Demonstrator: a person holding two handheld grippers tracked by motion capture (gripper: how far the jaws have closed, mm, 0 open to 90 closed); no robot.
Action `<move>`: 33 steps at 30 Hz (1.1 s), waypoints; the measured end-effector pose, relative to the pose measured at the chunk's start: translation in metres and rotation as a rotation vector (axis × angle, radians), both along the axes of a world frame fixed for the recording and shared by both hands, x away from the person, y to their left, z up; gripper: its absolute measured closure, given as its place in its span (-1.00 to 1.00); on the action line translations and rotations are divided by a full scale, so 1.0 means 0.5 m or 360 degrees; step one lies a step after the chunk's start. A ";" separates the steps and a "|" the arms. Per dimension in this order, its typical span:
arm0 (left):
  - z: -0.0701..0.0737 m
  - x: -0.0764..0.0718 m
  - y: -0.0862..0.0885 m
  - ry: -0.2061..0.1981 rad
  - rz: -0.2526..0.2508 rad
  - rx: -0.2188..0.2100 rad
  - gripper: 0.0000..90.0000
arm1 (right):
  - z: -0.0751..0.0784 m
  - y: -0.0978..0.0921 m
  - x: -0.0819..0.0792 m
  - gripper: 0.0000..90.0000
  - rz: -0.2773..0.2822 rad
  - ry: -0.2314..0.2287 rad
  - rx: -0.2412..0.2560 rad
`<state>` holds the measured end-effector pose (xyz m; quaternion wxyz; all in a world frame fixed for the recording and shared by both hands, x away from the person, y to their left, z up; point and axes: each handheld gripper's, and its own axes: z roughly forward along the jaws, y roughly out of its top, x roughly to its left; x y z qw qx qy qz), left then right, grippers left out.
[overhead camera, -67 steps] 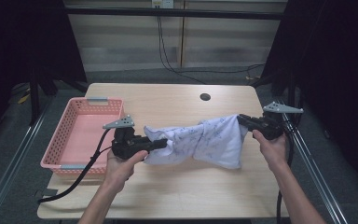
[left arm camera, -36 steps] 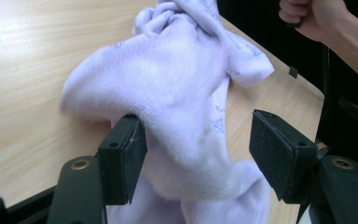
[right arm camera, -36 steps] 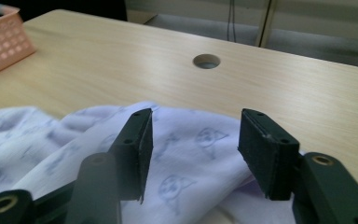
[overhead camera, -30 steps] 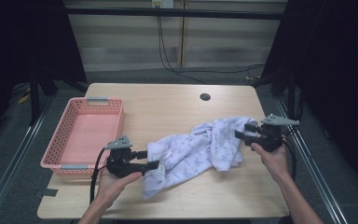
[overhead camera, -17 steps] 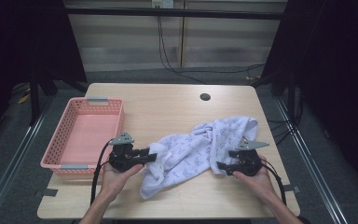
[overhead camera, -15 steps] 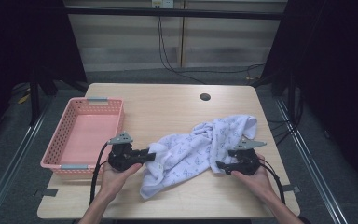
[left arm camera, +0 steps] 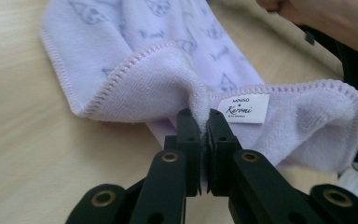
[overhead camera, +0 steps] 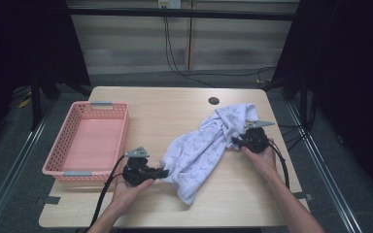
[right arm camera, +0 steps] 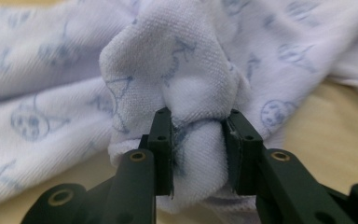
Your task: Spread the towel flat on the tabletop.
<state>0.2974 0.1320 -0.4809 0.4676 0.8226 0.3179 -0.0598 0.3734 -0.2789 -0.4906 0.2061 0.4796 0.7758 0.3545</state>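
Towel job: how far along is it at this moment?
Done: both tongs grip the towel, the left tongs on a hem beside the label, the right tongs on a thick bunch. In hand: the towel lies crumpled on the table. Left: probably folding; the pink basket holds nothing.

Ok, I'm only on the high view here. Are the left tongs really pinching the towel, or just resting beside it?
Observer: The left tongs are shut on a fold of the towel at its stitched hem.
Operator: Anything near that grip to use as a landmark?
Observer: Yes, a small white label is sewn on the hem just beside the jaws.
Operator: And the right side?
Observer: The right tongs clamp a thick bunched wad of the towel, so the jaws stand well apart around it.
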 end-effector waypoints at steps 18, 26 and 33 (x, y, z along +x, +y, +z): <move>0.045 0.006 -0.005 -0.0195 0.0080 -0.0034 0.02 | 0.012 0.064 -0.174 -0.16 0.0401 0.0146 0.0238; -0.014 0.007 -0.011 -0.0090 -0.0012 0.0190 0.02 | -0.015 0.133 -0.175 -0.20 0.0596 0.0177 0.0252; -0.035 0.007 -0.012 -0.0145 -0.0040 0.0335 0.82 | -0.027 0.171 -0.202 0.11 0.0646 0.0074 0.0040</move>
